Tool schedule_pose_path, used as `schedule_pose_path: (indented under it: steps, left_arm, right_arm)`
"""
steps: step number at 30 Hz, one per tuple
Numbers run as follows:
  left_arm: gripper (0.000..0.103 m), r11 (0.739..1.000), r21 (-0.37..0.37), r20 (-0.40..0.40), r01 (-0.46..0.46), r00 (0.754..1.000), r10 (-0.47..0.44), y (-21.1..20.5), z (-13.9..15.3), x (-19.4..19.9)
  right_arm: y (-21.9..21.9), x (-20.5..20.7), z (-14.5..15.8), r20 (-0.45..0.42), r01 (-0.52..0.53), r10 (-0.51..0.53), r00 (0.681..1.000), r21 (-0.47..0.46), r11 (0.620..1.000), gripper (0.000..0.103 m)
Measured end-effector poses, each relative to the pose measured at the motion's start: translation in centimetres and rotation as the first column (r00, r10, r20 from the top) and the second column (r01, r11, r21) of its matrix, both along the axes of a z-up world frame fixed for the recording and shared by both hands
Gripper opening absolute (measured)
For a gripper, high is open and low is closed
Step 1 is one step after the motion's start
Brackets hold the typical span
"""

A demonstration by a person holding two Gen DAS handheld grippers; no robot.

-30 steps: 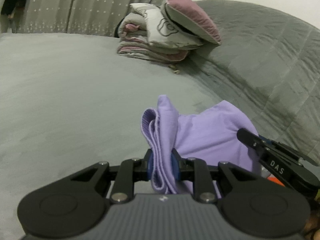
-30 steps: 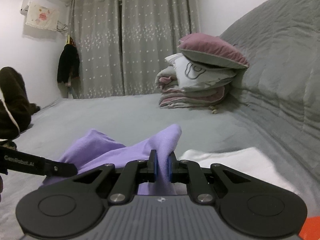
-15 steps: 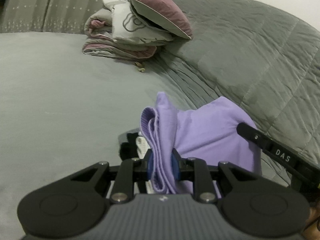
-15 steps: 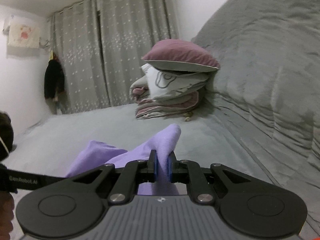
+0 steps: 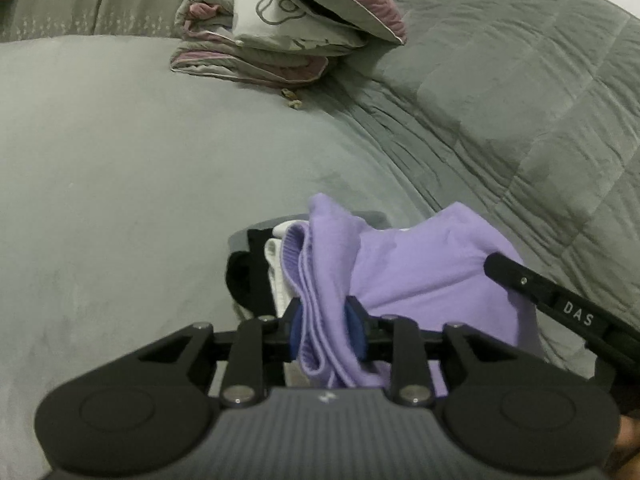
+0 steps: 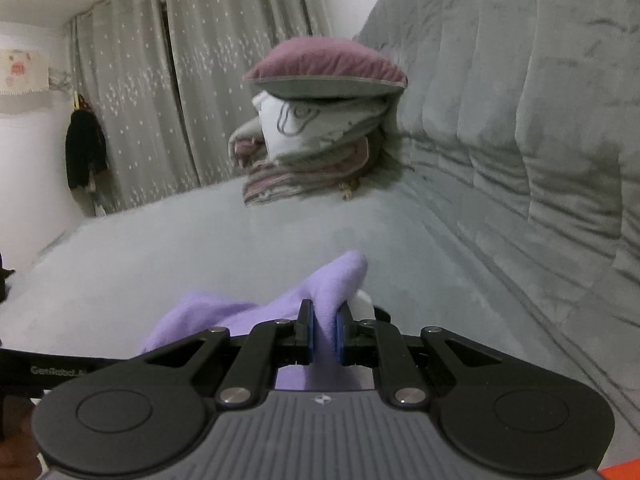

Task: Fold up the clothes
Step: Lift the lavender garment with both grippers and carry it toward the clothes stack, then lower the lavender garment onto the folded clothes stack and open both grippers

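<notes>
A lavender garment (image 5: 420, 276) hangs stretched between my two grippers above the grey bed (image 5: 120, 184). My left gripper (image 5: 325, 332) has a bunched, ribbed edge of it between its blue pads. Its jaws are opening, and the cloth still fills the gap and touches both pads. My right gripper (image 6: 322, 332) is shut on another fold of the lavender garment (image 6: 208, 316). Just under the cloth lies a small stack of folded clothes (image 5: 256, 276) in black, white and grey, mostly hidden. The right gripper's finger (image 5: 560, 304) shows at the right of the left wrist view.
A pile of folded bedding topped by a mauve pillow (image 5: 288, 36) sits at the far end of the bed. A quilted grey backrest (image 5: 520, 100) rises along the right. Curtains (image 6: 200, 100) and a hanging dark jacket (image 6: 84, 152) stand beyond.
Both grippers have carried the lavender garment across and slightly down, and a stack of folded clothes has come into view beneath it. The left jaws stand wider than before.
</notes>
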State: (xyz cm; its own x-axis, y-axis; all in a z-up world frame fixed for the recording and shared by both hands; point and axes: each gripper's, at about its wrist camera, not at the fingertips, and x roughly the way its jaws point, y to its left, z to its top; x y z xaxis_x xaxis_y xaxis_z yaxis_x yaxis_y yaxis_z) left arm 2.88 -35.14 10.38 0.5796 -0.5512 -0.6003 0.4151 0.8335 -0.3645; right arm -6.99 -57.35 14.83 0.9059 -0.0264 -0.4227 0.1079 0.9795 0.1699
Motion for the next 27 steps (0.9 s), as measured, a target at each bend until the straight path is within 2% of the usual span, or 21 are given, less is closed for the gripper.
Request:
schedule_pose_path:
  steps: [8,10,11,12,15,19,23,27]
  left_arm:
    - [0.049,0.999,0.036,0.037,-0.017,0.999,0.016,-0.1,-0.3,-0.5]
    - [0.061,0.998,0.045,0.036,-0.041,0.999,0.040,0.1,-0.1,-0.5]
    - [0.070,0.997,0.047,0.038,-0.061,0.998,0.059,0.3,0.2,-0.6]
    - [0.074,0.995,0.049,0.040,-0.083,0.996,0.081,0.6,0.5,-0.6]
    - [0.075,0.992,0.042,0.099,-0.117,0.989,0.113,1.5,1.9,-1.4]
    - [0.073,0.995,0.012,0.205,-0.103,0.974,0.098,1.2,4.2,-2.7]
    - [0.071,1.000,-0.012,0.301,-0.026,0.953,0.028,-0.7,5.3,-3.9]
    - [0.071,0.999,0.043,0.335,0.019,0.942,-0.032,-3.5,3.6,-3.3]
  right_arm:
    - [-0.4,1.0,-1.3,-0.050,0.022,-0.022,0.999,-0.007,1.000,0.015]
    - [-0.2,1.0,-1.5,-0.060,0.032,-0.033,0.998,-0.023,0.999,0.026]
    - [-0.2,0.7,-1.4,-0.053,0.045,-0.047,0.997,-0.034,0.998,0.034]
    - [-0.3,0.3,-1.2,-0.042,0.062,-0.064,0.997,-0.044,0.997,0.037]
    - [-0.6,-0.9,-0.7,0.001,0.117,-0.117,0.993,-0.060,0.991,0.037]
    - [-1.4,-1.8,0.1,0.061,0.125,-0.125,0.990,0.006,0.992,0.037]
    - [-0.5,-1.0,0.3,0.050,0.071,-0.072,0.996,0.020,0.997,0.037]
    - [0.4,0.5,-0.5,-0.009,0.058,-0.058,0.998,-0.023,0.998,0.032]
